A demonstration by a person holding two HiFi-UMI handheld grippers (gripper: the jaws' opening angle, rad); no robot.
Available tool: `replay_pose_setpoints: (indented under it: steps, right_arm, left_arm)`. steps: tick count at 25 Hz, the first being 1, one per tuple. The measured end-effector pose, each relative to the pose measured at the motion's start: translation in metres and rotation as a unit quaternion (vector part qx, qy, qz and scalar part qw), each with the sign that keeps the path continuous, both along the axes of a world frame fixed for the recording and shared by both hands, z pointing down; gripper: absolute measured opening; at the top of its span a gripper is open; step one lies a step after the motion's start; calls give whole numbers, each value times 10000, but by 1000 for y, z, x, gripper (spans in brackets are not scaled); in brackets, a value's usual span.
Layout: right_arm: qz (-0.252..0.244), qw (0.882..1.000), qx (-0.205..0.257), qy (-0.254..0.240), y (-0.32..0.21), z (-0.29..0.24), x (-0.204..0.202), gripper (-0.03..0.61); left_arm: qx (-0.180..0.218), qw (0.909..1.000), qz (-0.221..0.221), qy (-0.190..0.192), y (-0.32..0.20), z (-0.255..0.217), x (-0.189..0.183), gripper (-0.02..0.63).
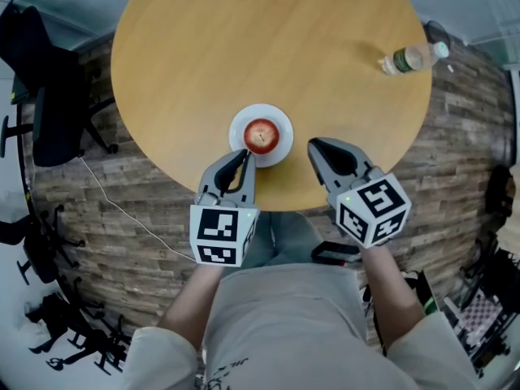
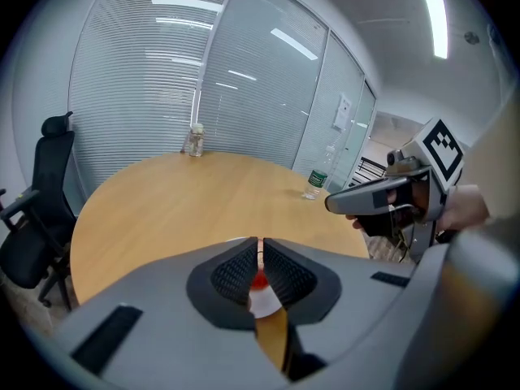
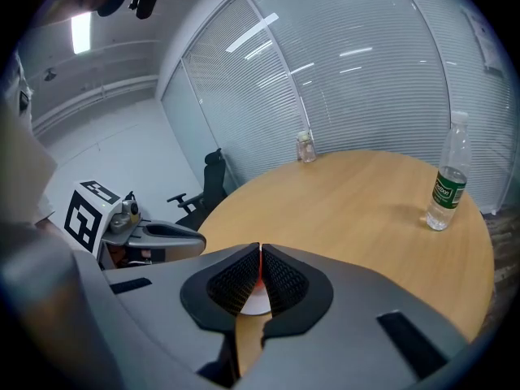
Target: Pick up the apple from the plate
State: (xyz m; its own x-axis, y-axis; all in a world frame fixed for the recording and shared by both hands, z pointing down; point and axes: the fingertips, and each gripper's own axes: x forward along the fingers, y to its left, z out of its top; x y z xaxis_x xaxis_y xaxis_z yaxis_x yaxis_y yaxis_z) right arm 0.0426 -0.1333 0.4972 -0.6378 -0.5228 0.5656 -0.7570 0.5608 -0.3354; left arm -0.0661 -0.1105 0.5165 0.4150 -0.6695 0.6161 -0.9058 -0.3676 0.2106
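Observation:
A red apple point(image 1: 262, 136) sits on a small white plate point(image 1: 280, 149) near the front edge of the round wooden table point(image 1: 268, 47). My left gripper point(image 1: 246, 153) is shut and empty, its tips just at the plate's near-left rim. My right gripper point(image 1: 312, 145) is shut too, its tip a little right of the plate. In the left gripper view the apple point(image 2: 258, 280) and plate point(image 2: 264, 301) peek through the slit between the closed jaws of the left gripper point(image 2: 259, 254). Through the right gripper point(image 3: 259, 254), only a red sliver of the apple point(image 3: 258, 276) and a bit of the plate point(image 3: 258, 304) show.
A clear plastic water bottle point(image 1: 410, 58) with a green label lies at the table's far right. A small glass jar point(image 2: 195, 140) stands at the far edge. Black office chairs point(image 1: 45, 96) stand left of the table. The floor point(image 1: 122, 218) is wood-patterned.

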Motion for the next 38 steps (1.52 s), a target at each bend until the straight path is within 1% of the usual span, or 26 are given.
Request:
replay_pose_setpoints:
  steps: [3, 6, 9, 11, 14, 17, 24, 29, 34, 38]
  right_arm:
    - [-8, 10000, -52, 10, 0, 4, -1, 31]
    - [-5, 10000, -78, 16, -1, 7, -1, 31]
    - [2, 10000, -97, 22, -1, 8, -1, 31]
    - [6, 9999, -121, 25, -1, 10, -1, 31]
    - [15, 9998, -172, 32, 0, 14, -1, 31]
    - [18, 9998, -219, 39, 1, 17, -1, 32]
    - [48, 9996, -279, 61, 2, 21, 2, 31]
    - [63, 9994, -339, 83, 4, 26, 6, 32]
    - [66, 9992, -387, 92, 8, 28, 7, 31]
    - [85, 9991, -397, 101, 8, 30, 8, 31]
  left_arm:
    - [-29, 10000, 62, -45, -3, 6, 1, 44]
    - [-50, 9999, 126, -94, -5, 13, 2, 87]
    - [-52, 9996, 228, -178, -7, 22, 4, 171]
    - [-129, 9992, 305, -220, -8, 31, 6, 228]
    - [-236, 9984, 436, -263, -10, 45, 11, 299]
    - [-243, 9974, 563, -374, -13, 57, 16, 363]
    - [-411, 9957, 688, -464, -19, 79, 22, 397]
    - [-520, 9941, 766, -574, -22, 93, 23, 407]
    - [-595, 9932, 865, -494, -22, 100, 27, 407]
    - [-598, 9933, 853, -492, -25, 103, 29, 406]
